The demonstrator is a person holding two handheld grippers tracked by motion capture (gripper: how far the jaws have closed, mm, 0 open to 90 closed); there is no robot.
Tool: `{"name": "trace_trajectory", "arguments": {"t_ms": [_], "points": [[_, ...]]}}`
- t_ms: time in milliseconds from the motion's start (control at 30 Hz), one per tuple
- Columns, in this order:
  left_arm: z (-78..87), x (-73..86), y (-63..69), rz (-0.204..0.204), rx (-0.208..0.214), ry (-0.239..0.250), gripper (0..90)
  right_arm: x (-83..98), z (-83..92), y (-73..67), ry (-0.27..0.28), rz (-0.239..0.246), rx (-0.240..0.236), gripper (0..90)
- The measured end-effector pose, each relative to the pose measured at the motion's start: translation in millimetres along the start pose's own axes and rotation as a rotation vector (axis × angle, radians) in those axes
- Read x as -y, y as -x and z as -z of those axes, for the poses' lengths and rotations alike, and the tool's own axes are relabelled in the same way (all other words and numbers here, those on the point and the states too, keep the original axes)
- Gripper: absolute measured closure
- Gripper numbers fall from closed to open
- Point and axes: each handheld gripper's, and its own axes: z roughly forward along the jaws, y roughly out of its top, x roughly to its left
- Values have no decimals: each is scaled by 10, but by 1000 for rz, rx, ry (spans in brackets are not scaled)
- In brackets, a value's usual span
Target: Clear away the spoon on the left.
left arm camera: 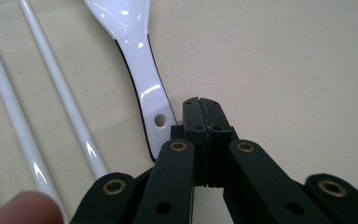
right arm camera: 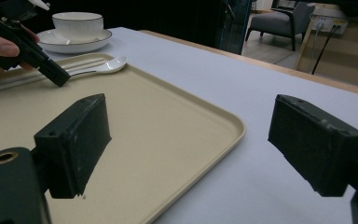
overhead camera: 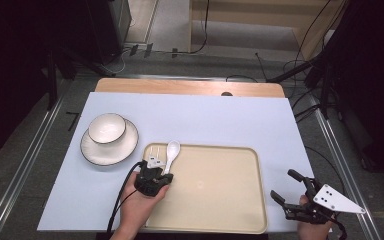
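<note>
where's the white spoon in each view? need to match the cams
High view: spoon at the tray's far-left corner, bowl end away from the person, just ahead of the left gripper.
Left gripper view: upper left, handle end with a hole, just left of the shut jaws.
Right gripper view: upper left, at the tray's far edge.
Shared landmark: the beige tray under it.

A recording lab: metal rails (overhead camera: 20, 150) flank the surface (overhead camera: 205, 115), cables (overhead camera: 300, 65) trail over grey carpet, and an office chair (right arm camera: 279, 21) stands at upper right.
</note>
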Motion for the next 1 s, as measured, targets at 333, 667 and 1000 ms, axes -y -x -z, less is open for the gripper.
{"name": "trace_trajectory", "arguments": {"t_ms": [333,667,1000], "points": [[192,-37,-94,10,57,137,661,1,19,6,3,2,8,129],[421,-126,-314,82,117,222,122,2,2,3,-5,1,6,130],[706,-145,-507,52,57,287,0,4,18,16,-2,2,15,129]]}}
